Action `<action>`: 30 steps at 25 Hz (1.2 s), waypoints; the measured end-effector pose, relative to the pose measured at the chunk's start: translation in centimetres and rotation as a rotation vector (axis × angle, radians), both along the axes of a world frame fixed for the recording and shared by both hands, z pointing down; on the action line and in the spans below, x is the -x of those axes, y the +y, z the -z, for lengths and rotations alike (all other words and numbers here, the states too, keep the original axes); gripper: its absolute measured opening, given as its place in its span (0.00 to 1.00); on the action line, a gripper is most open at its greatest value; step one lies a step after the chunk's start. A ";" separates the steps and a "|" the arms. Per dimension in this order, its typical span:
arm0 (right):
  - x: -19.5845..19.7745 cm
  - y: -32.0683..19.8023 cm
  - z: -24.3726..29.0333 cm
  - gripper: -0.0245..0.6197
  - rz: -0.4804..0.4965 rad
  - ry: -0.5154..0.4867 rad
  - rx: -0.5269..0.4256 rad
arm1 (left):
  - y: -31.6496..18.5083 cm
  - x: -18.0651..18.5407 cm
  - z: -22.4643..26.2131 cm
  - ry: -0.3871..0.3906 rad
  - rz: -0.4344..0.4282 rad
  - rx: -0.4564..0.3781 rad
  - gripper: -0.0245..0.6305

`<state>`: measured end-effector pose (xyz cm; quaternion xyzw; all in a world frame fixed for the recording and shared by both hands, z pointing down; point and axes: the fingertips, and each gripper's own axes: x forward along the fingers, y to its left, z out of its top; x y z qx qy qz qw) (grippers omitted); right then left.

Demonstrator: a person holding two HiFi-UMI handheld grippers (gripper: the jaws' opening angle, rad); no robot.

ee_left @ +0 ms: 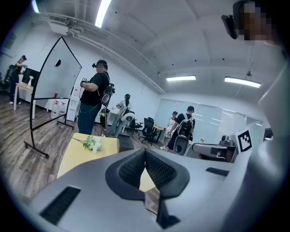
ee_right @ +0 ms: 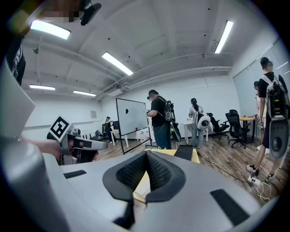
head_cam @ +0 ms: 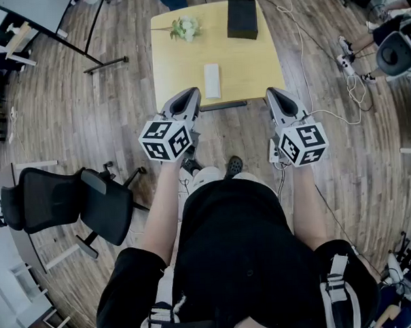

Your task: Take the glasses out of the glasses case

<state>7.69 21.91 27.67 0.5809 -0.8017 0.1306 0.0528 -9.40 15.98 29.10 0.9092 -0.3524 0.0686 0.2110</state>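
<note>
You hold the left gripper (head_cam: pixel 191 94) and right gripper (head_cam: pixel 274 93) short of the desk (head_cam: pixel 174 66), jaws clenched empty, likely poised to approach. The white glasses case (head_cam: pixel 211 81) lies closed at upper centre.

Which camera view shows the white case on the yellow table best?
The head view: the white case lies whole and uncovered from above. The right gripper view shows at most a pale sliver past its jaws; the left gripper view shows none.
</note>
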 end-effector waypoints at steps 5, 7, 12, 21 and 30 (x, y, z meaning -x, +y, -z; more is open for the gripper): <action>-0.2 0.7 0.3 0.06 0.011 0.004 -0.005 | 0.6 -0.4 0.2 -0.005 0.001 0.001 0.07; -0.4 1.0 0.3 0.06 0.012 -0.004 -0.005 | 1.1 -0.5 0.1 -0.009 0.003 0.003 0.07; -0.9 1.0 0.1 0.06 -0.029 -0.025 -0.028 | 1.6 -0.2 -0.3 -0.016 0.017 0.012 0.07; 0.0 1.1 -2.0 0.07 -0.005 -0.041 0.024 | 1.9 0.4 -2.3 -0.038 0.041 0.047 0.07; -1.1 0.1 -4.1 0.07 -0.042 -0.048 0.090 | 0.4 -1.1 -5.1 -0.084 0.011 0.095 0.07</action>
